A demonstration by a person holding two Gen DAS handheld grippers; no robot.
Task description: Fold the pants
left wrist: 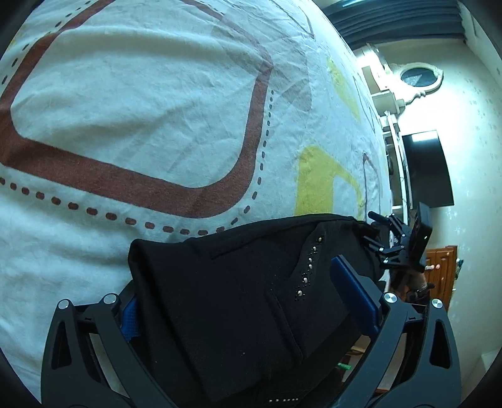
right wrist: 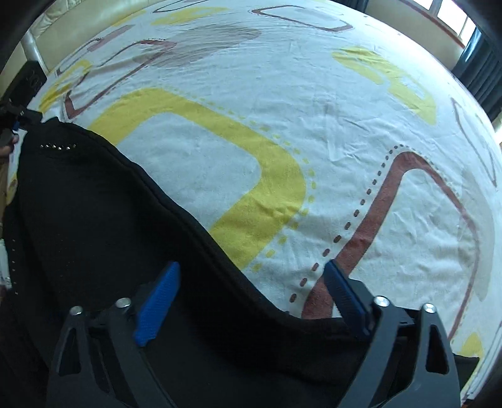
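Observation:
Black pants (left wrist: 238,288) with small metal studs hang stretched between my two grippers above the bed. My left gripper (left wrist: 238,301) has the fabric bunched between its blue pads (left wrist: 351,292) and holds one end of the waistband. The right gripper (left wrist: 379,238) shows at the far end of the waistband in the left wrist view, clamped on the fabric. In the right wrist view the pants (right wrist: 94,219) drape across the right gripper (right wrist: 251,282), with the waist edge running between its blue pads (right wrist: 160,298). The left gripper (right wrist: 18,116) shows at the far left, holding the other end.
A white bed sheet (left wrist: 141,94) with brown and yellow rounded shapes lies flat under the pants and also shows in the right wrist view (right wrist: 313,110). A wall with a dark TV (left wrist: 429,169) and shelves is to the right of the bed. A window (right wrist: 451,15) is beyond the far bed edge.

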